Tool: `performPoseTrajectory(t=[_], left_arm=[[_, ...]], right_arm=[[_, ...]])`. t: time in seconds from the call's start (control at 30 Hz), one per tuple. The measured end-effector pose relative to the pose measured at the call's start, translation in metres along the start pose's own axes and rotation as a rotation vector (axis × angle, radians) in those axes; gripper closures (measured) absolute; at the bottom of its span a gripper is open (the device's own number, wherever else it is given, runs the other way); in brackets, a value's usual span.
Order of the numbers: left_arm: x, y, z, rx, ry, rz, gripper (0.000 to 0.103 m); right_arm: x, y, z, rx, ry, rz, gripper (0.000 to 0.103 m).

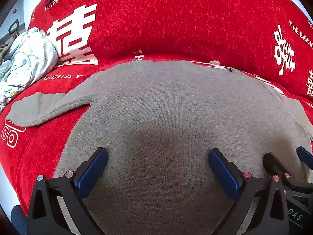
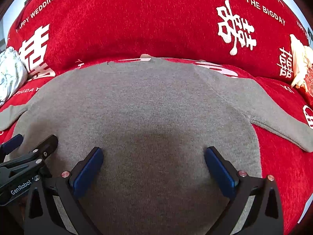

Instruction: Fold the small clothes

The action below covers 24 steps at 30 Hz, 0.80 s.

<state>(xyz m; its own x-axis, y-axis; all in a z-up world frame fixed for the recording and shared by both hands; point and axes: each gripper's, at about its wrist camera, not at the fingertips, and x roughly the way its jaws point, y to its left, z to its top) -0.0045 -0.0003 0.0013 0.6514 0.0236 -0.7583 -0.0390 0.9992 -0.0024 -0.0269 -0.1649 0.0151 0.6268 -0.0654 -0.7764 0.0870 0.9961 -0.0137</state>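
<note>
A small grey knitted sweater [image 1: 166, 107] lies spread flat, front or back up I cannot tell, on a red chenille sofa cover [image 1: 176, 19] printed with white double-happiness characters and the words "HAPPY WEDDING" and "THE BIGDAY". Its neckline sits at the far edge, close to the crease where the seat meets the backrest, and the hem lies nearest the cameras. One sleeve [image 1: 49, 107] stretches out flat to the left over the red fabric; the other sleeve [image 2: 273, 117] angles out to the right.

The left gripper [image 1: 157, 168] hovers low over the lower body of the sweater, its blue-padded fingers [image 1: 93, 172] set wide apart with only grey knit between them. The right gripper [image 2: 153, 166] hangs just beside it, over the same lower part of the garment, its blue pads [image 2: 219, 172] likewise spread wide and holding nothing. Whether the fingertips touch the cloth cannot be told. Each gripper shows at the edge of the other's view, close alongside.

At the far left of the seat, against the backrest, lies a crumpled white cloth with a green leaf print [image 1: 27, 58], apart from the sweater. At the far right sits a bunched cream-coloured fabric [image 2: 299, 64] against the backrest.
</note>
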Motion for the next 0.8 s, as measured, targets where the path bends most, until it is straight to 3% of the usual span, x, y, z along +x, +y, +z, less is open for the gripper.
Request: performPoseTrajectory(t=[0.2, 0.33, 0.6, 0.8], left_arm=[[0.001, -0.001, 0.002, 0.007, 0.014, 0.013, 0.0], [0.005, -0.001, 0.011, 0.006, 0.092, 0.012, 0.0], [0.015, 0.0, 0.023, 0.018, 0.262, -0.004, 0.0], [0.017, -0.002, 0.025, 0.018, 0.304, -0.001, 0.0]], right_arm=[[0.001, 0.001, 0.002, -0.007, 0.006, 0.002, 0.0], [0.004, 0.0, 0.005, -0.011, 0.028, 0.006, 0.0], [0.019, -0.003, 0.029, -0.023, 0.253, 0.012, 0.0], [0.023, -0.004, 0.031, -0.026, 0.299, 0.013, 0.0]])
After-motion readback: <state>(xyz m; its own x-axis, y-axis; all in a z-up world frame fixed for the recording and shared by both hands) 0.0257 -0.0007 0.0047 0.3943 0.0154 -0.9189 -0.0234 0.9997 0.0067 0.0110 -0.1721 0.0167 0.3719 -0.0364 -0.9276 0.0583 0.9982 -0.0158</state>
